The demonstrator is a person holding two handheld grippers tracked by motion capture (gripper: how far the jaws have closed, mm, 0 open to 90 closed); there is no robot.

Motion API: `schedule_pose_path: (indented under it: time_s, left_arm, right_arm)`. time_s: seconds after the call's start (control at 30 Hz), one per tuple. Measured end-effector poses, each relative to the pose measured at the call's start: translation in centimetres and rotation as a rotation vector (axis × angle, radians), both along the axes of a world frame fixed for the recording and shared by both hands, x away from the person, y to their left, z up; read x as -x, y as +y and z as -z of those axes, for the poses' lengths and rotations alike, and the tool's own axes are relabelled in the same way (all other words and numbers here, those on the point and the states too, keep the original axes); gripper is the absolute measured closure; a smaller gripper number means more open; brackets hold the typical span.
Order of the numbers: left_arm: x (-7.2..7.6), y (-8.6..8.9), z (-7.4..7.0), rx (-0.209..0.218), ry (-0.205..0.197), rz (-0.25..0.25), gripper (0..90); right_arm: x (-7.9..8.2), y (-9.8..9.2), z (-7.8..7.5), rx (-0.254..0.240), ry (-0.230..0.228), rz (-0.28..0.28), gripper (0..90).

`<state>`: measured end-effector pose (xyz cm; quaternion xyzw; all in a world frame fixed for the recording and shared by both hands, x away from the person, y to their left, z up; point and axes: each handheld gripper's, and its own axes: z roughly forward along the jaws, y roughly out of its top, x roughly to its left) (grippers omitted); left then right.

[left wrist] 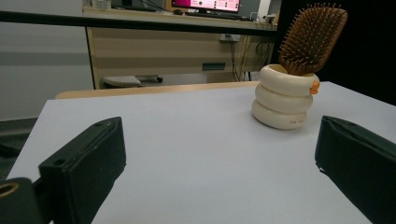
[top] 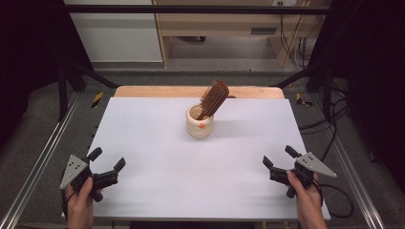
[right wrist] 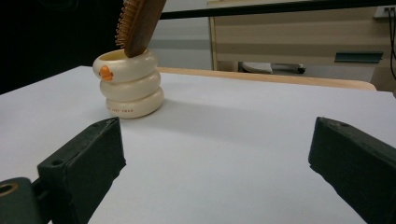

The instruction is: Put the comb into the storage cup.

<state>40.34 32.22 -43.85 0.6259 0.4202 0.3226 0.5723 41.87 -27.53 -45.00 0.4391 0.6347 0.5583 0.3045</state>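
The left gripper (top: 107,163), lower left, and the right gripper (top: 278,158), lower right, both have jaws spread wide with nothing between, near the front edge of the white table (top: 157,157). Bare surface lies between them. Well apart, upper centre, the ribbed cream holder (top: 199,123) stands upright; the wooden brush (top: 214,98) leans in it.

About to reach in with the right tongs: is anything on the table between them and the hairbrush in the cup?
Nothing visible. Bare white table lies between the open right tongs and the cream cup holding the hairbrush.
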Motion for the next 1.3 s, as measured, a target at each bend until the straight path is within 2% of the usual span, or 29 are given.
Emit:
schedule_pose_path:
  time_s: [0.3, 0.7, 0.8, 1.3]
  left_arm:
    - [0.0, -0.1, 0.0, -0.002, -0.004, 0.007, 2.1]
    - [0.0, -0.4, 0.0, -0.009, -0.012, 0.024, 2.0]
    - [0.0, -0.4, 0.0, -0.022, -0.017, 0.022, 1.9]
    - [-0.1, -0.9, 0.0, -0.031, -0.027, 0.047, 1.9]
  right_arm:
    - [0.0, 0.5, 0.4, 0.015, -0.004, -0.022, 3.7]
    - [-0.3, 1.2, 0.7, 0.004, -0.016, -0.057, 3.8]
    - [-0.3, 1.4, 0.8, -0.002, -0.018, -0.069, 3.8]
    - [-0.8, 2.9, 1.0, 0.046, -0.027, -0.124, 4.4]
